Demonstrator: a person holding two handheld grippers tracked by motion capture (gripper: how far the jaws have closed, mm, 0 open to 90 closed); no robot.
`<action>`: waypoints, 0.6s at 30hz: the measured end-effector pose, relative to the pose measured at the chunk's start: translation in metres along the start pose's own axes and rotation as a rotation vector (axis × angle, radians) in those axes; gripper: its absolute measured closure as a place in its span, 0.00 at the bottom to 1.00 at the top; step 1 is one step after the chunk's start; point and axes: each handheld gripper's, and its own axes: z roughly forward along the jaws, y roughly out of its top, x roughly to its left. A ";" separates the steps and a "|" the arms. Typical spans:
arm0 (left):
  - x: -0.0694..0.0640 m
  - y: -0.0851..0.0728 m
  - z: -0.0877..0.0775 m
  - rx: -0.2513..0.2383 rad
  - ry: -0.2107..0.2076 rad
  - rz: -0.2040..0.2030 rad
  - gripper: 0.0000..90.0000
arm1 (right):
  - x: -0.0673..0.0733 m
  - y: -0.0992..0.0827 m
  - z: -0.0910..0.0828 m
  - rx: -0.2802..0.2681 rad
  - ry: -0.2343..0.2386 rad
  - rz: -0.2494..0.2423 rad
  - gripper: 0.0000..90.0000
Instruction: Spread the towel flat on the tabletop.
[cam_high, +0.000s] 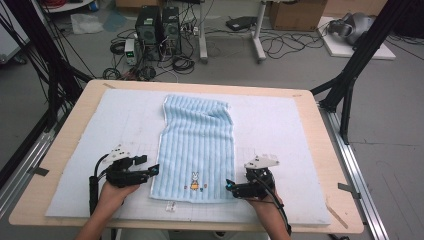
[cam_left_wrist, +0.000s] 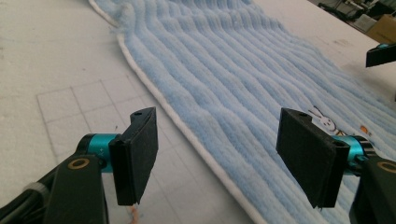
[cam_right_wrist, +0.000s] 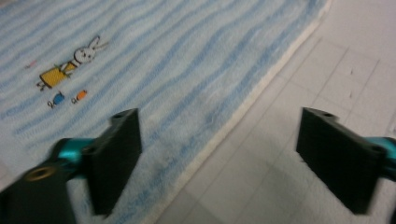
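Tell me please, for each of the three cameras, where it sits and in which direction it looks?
High view: above the person's side, looking forward and down at the table; both hands, left claw, right claw show.
Left gripper view: on the left claw, facing the blue towel's edge.
Right gripper view: on the right claw, over the towel's other long edge.
Shared: the towel's rabbit embroidery.

High view overhead, facing forward; gripper views low, close; all share towel (cam_high: 196, 147).
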 end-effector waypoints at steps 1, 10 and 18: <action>0.000 -0.001 -0.001 0.008 0.000 -0.002 0.36 | 0.000 -0.001 0.000 0.014 -0.002 0.003 0.39; -0.024 -0.003 0.012 0.176 0.028 0.200 0.77 | -0.004 0.000 0.005 0.030 0.001 -0.004 0.80; -0.027 -0.006 0.007 0.194 -0.065 0.205 0.97 | 0.002 -0.003 0.000 0.047 0.075 -0.007 0.96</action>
